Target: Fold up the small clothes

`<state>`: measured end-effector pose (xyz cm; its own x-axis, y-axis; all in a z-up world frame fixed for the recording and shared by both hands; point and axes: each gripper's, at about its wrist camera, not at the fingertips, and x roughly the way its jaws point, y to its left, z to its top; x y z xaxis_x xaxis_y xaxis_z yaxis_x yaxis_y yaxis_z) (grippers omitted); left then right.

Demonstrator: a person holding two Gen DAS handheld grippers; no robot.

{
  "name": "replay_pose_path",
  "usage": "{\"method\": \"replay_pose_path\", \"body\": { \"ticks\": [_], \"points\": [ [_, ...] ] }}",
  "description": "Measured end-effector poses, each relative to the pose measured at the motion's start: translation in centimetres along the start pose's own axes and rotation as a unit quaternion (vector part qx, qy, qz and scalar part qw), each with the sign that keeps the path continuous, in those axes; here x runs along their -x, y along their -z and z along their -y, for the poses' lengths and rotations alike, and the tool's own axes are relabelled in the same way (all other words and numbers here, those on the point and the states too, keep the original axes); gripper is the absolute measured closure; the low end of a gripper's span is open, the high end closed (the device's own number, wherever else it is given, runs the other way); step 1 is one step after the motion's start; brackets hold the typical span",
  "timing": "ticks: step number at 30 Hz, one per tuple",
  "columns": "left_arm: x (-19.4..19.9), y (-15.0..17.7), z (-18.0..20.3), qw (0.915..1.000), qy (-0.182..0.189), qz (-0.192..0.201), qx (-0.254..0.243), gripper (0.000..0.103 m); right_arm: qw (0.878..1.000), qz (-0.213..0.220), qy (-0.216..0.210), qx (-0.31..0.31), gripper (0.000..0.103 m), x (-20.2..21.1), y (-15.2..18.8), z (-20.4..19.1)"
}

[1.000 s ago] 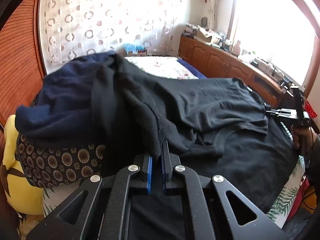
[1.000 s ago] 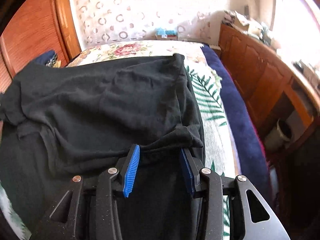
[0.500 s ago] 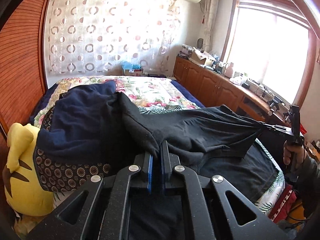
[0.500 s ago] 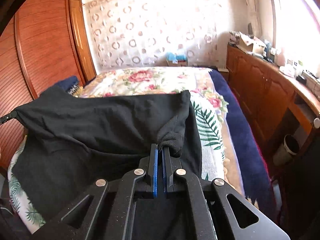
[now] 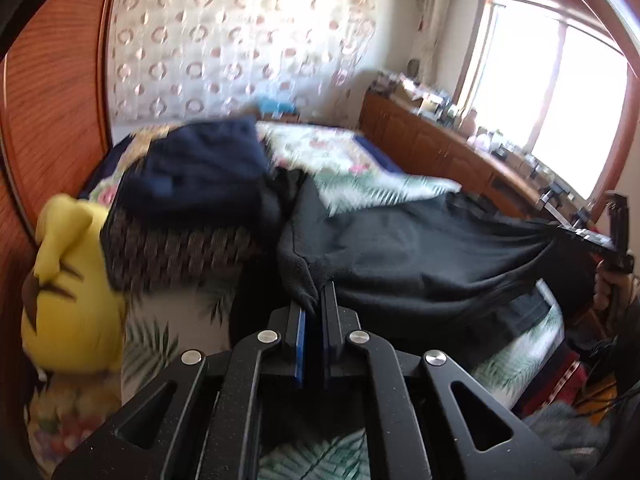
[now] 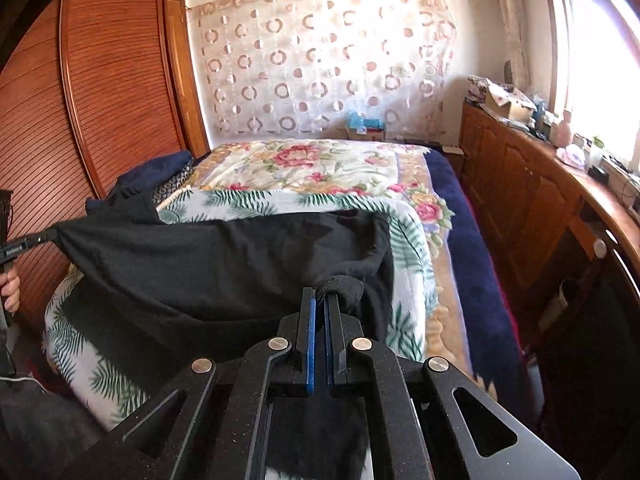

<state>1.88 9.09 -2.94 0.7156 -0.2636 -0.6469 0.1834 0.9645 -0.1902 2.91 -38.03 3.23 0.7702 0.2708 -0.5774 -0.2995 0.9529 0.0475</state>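
Observation:
A black garment [image 5: 420, 256] hangs stretched between my two grippers above the near end of the bed. My left gripper [image 5: 314, 300] is shut on one bunched corner of it. My right gripper [image 6: 319, 298] is shut on the other corner [image 6: 340, 286]. The cloth [image 6: 224, 256] sags between them and drapes down over the bed's front edge. In the left wrist view the right gripper [image 5: 600, 236] shows at the far right, and in the right wrist view the left gripper [image 6: 24, 244] shows at the far left.
The bed has a floral and fern-print cover [image 6: 320, 168]. A dark navy garment [image 5: 200, 168] lies on a patterned cushion [image 5: 168, 248], next to a yellow plush toy [image 5: 68, 280]. A wooden wardrobe [image 6: 100, 92] stands left, and wooden cabinets [image 6: 520, 200] stand right.
The right gripper closed on the garment's corner. Both grippers rose and drew back toward the bed's near end, lifting the black garment off the bed and away from the navy pile.

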Motion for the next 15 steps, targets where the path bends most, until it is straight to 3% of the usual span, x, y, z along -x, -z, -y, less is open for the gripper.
{"method": "replay_pose_path", "body": {
  "ticks": [4,8,10,12,15],
  "points": [
    [-2.1,2.4,-0.8,0.9990,-0.021,-0.038,0.008,0.096,0.999,-0.041,-0.012,-0.017,0.100,-2.2,2.7,0.9],
    [-3.7,3.8,-1.7,0.9970,-0.022,-0.070,0.025,0.095,0.997,-0.074,0.002,-0.022,0.100,-4.8,4.4,1.3],
    [-3.7,4.0,-1.5,0.9968,-0.030,-0.071,0.020,0.085,0.996,-0.082,0.012,-0.024,0.096,-5.4,4.5,1.6],
    [-3.3,3.8,-1.4,0.9973,-0.037,-0.061,0.018,0.069,0.997,-0.079,0.016,-0.020,0.093,-5.4,4.1,1.8],
    [-2.6,3.2,-1.5,0.9981,-0.036,-0.044,0.022,0.055,0.997,-0.069,0.021,-0.012,0.091,-4.5,3.8,1.2]
  ]
}}
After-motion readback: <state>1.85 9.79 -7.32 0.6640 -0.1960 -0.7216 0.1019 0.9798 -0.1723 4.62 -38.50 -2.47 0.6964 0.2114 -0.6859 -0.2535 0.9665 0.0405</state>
